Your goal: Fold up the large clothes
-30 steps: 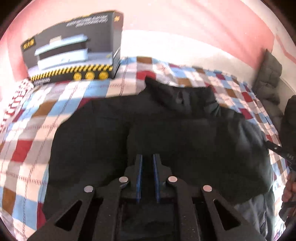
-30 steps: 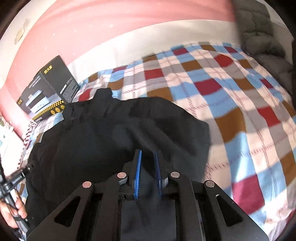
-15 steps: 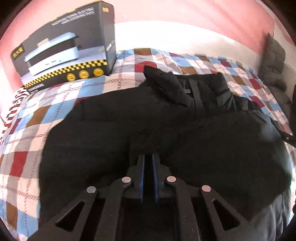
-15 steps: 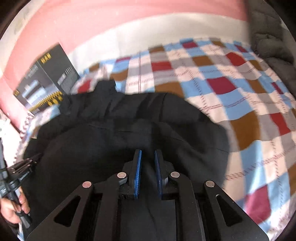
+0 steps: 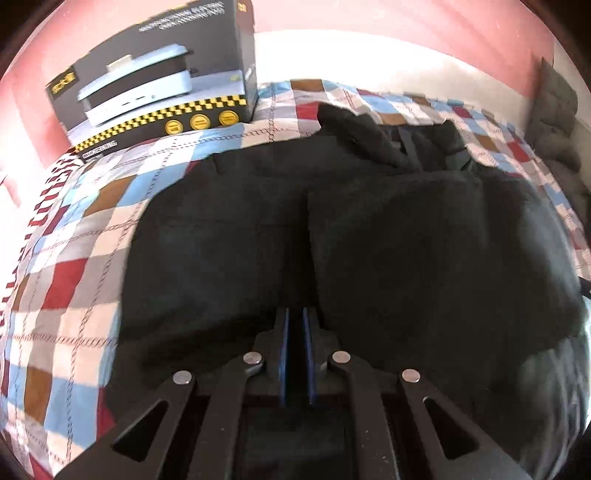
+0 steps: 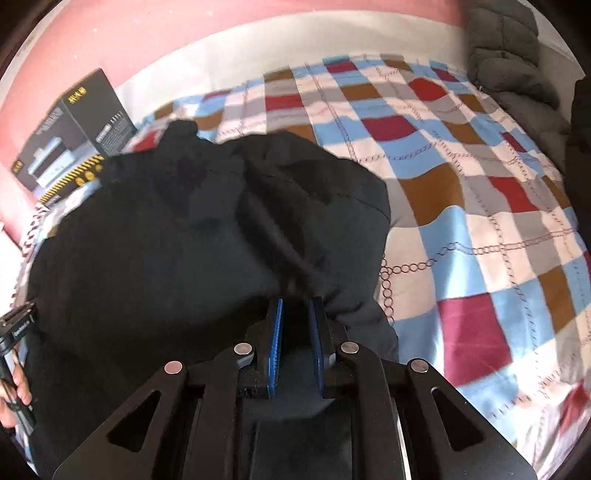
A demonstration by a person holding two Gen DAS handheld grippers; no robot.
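Black jacket [image 5: 388,236] lies spread over the near part of a checked bedspread [image 5: 66,266], bulky and softly creased, its collar [image 5: 354,122] bunched at the far end. A fold line or seam runs down its middle in the left wrist view. In the right wrist view the same jacket [image 6: 192,236] fills the left half, its rounded edge ending on the bedspread [image 6: 480,206].

The left gripper [image 5: 295,325] has its blue pads [image 5: 283,354] drawn close together with dark fabric pinched between them. The right gripper [image 6: 295,314] is likewise clamped on a fold of the jacket, its pads [image 6: 275,343] slightly further apart.

The bedspread is patterned in red, blue, brown, grey and white squares with chain-like lines. A dark product box [image 5: 162,77] with yellow-and-black trim stands at the far left against a pink wall [image 6: 147,33]. A grey quilted cushion [image 6: 506,48] sits at the far right. At the lower left edge of the right wrist view, a hand [image 6: 16,391] grips the other tool's handle.
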